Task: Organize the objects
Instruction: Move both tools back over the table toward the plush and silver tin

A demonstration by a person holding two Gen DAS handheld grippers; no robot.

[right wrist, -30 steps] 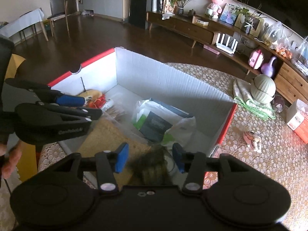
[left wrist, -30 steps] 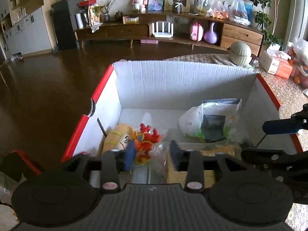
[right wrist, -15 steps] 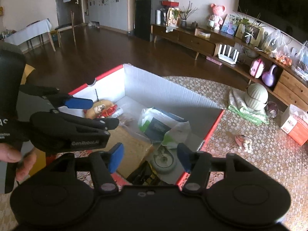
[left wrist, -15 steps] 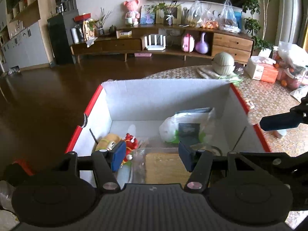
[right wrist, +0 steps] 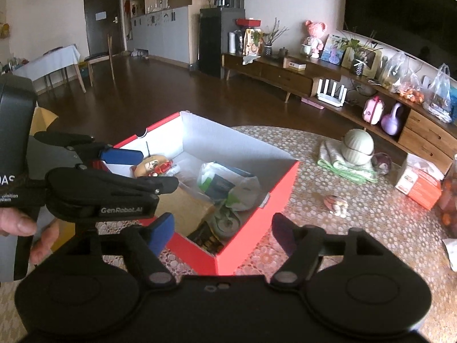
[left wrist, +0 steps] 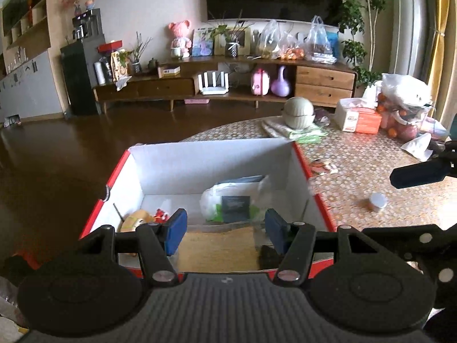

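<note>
A red cardboard box with white inside (left wrist: 200,163) (right wrist: 251,237) stands on the lace-covered table. It holds a white plastic bag with a dark label (left wrist: 234,200) (right wrist: 228,185), a tan flat pack (left wrist: 217,247) (right wrist: 185,208), a yellow and red toy (left wrist: 140,218) (right wrist: 154,165), a round lidded tub (right wrist: 227,223) and a dark packet (right wrist: 207,238). My left gripper (left wrist: 224,231) (right wrist: 137,168) hovers open over the box's near edge, nothing between its fingers. My right gripper (right wrist: 222,233) is open and empty above the box's near corner.
On the table lie a small silver tin (left wrist: 377,201), a little patterned item (right wrist: 335,203), a green round pot on a cloth (left wrist: 298,113) (right wrist: 358,144), an orange tissue box (left wrist: 360,115) (right wrist: 420,181) and a fruit bag (left wrist: 405,108). A hand (right wrist: 25,228) grips the left tool.
Both grippers have pulled back and up from inside the box and spread wider. The clear bag and dark packet that were between their fingers now lie in the box.
</note>
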